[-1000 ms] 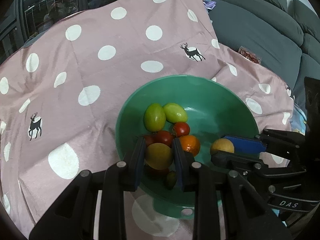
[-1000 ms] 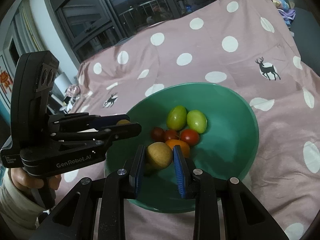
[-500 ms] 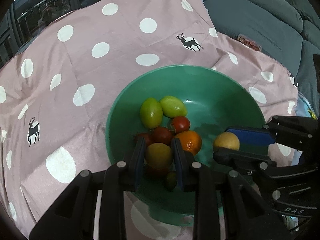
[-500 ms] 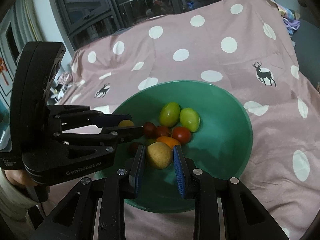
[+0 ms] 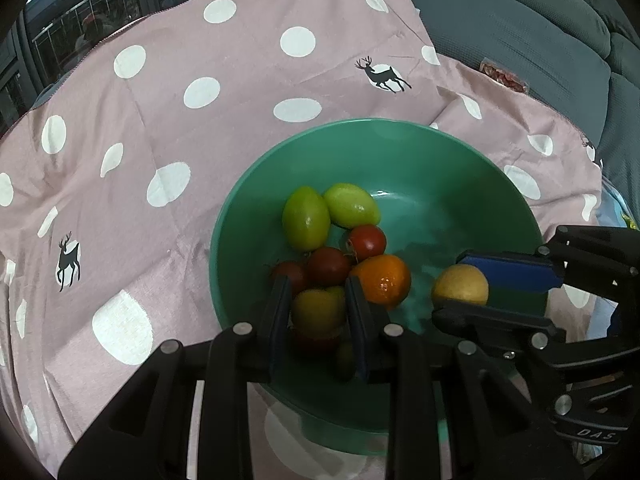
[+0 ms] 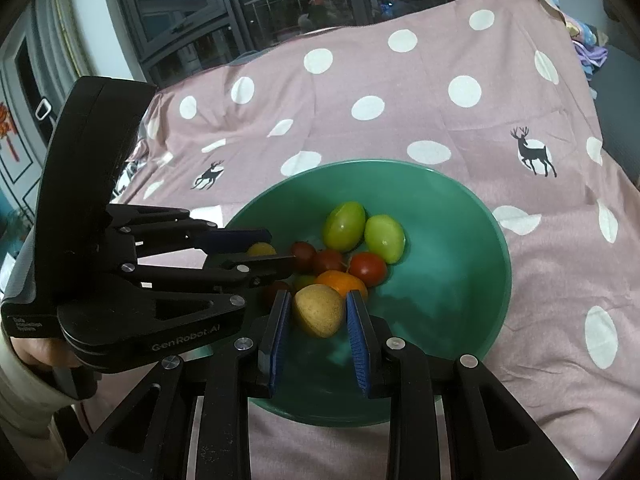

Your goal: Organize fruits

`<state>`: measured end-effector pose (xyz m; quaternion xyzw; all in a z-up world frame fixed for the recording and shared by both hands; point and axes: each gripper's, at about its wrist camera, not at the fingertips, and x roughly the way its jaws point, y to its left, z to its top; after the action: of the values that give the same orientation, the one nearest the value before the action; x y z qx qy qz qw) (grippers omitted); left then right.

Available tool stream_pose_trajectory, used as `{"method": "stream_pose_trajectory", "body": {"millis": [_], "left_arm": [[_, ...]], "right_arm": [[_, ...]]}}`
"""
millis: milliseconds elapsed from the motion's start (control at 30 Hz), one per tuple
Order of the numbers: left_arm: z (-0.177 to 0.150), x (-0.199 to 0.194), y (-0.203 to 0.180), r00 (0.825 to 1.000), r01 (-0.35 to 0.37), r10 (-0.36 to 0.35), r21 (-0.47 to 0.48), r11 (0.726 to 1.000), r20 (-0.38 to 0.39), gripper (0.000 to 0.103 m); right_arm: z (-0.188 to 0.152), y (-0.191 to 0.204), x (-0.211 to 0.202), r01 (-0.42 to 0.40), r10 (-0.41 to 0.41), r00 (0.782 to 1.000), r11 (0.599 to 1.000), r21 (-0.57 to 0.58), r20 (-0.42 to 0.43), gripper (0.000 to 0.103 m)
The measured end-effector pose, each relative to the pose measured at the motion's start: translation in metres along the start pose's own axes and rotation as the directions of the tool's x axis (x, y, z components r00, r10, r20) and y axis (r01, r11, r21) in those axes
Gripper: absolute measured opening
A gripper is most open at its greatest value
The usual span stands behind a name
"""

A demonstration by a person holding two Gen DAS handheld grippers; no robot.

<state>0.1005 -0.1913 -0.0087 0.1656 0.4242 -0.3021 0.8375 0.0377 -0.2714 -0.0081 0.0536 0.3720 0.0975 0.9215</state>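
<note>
The left gripper (image 5: 318, 312) is pinching a yellow-green fruit (image 5: 317, 311) between its two black fingers, low over the near side of the green bowl (image 5: 460, 160). The right gripper (image 6: 318, 312) is squeezing a tan yellow fruit (image 6: 318, 310) between its blue pads (image 6: 357, 336), also low over the near side of the bowl. In the left wrist view the right gripper is reaching in from the right of the bowl, with the tan fruit showing between its tips. In the right wrist view the left gripper is reaching in from the left of the bowl, and a hand (image 6: 40, 354) is holding its handle.

Down in the middle of the bowl, more fruits are sitting close together. An orange fruit (image 5: 383, 280) is lying just beside the left gripper's far finger. Three red tomatoes (image 5: 366, 242) are lying around it, toward the far side of the bowl. Two green fruits (image 5: 306, 218) are touching each other just past the tomatoes. Under the left gripper, near the bowl's close wall, some more small fruits are peeking out, but they are too dark to tell apart.

The bowl is sitting on a pink cloth (image 5: 200, 40) with white dots and little black deer. A gray sofa (image 5: 520, 32) is showing past the cloth, to the far right of the bowl. Dark windows (image 6: 280, 8) are showing beyond the cloth, far behind the bowl.
</note>
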Motion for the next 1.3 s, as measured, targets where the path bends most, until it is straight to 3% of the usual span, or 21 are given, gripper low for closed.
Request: {"method": "stream_pose_trajectory", "body": {"millis": [400, 667, 733, 900, 1033, 1167, 1300], "left_arm": [[0.0, -0.001, 0.002, 1.0, -0.005, 0.005, -0.004, 1.0, 0.003, 0.029], [0.001, -0.005, 0.005, 1.0, -0.017, 0.017, -0.018, 1.0, 0.013, 0.048], [0.001, -0.008, 0.005, 1.0, -0.022, 0.022, -0.024, 0.999, 0.018, 0.061], [0.002, -0.023, 0.005, 0.998, -0.05, 0.052, -0.041, 0.998, 0.046, 0.087], [-0.001, -0.036, 0.005, 0.995, -0.069, 0.073, -0.054, 0.996, 0.061, 0.098], [-0.004, -0.05, 0.002, 0.992, -0.094, 0.098, -0.056, 0.994, 0.08, 0.102], [-0.007, -0.065, 0.001, 0.989, -0.111, 0.117, -0.069, 0.991, 0.089, 0.102]], "right_arm": [[-0.001, 0.0, -0.001, 0.008, -0.008, 1.0, 1.0, 0.011, 0.008, 0.03], [0.0, -0.002, -0.005, 0.01, -0.011, 1.0, 1.0, 0.027, 0.021, 0.03], [0.0, -0.003, -0.006, 0.015, -0.016, 1.0, 0.999, 0.032, 0.025, 0.03], [-0.001, -0.004, -0.015, 0.044, -0.046, 0.998, 0.997, 0.057, 0.036, 0.046], [-0.003, -0.006, -0.026, 0.065, -0.068, 0.997, 0.995, 0.08, 0.046, 0.064], [-0.003, -0.003, -0.037, 0.105, -0.109, 0.993, 0.991, 0.083, 0.047, 0.078], [-0.005, 0.0, -0.05, 0.147, -0.153, 0.986, 0.985, 0.087, 0.06, 0.085]]}}
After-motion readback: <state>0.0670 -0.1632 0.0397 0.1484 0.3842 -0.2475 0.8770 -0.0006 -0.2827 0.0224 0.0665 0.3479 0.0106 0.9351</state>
